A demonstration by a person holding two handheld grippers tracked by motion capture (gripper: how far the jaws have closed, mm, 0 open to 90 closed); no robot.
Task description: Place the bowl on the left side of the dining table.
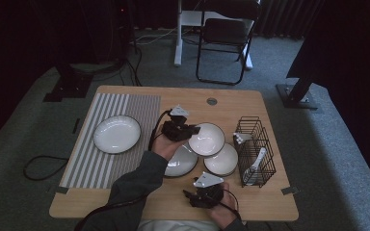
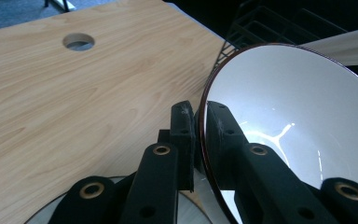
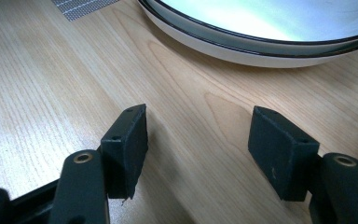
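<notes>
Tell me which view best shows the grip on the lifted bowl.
Left gripper view: the left gripper pinches the bowl at its dark rim, close up. High view shows that bowl small, above the stacked plates. Right gripper view shows plates, not it.

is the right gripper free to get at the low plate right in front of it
Probably yes: the right gripper is open and holds nothing, and only bare table lies between it and the plate. The left gripper holds a different bowl.

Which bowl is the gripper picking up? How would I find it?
Look at the wooden table and find the black wire rack at its right side. Just left of the rack sits a cluster of white bowls; the held bowl is the one farthest back. Unlike the others, it is tilted, with the left gripper pinching its rim.
</notes>
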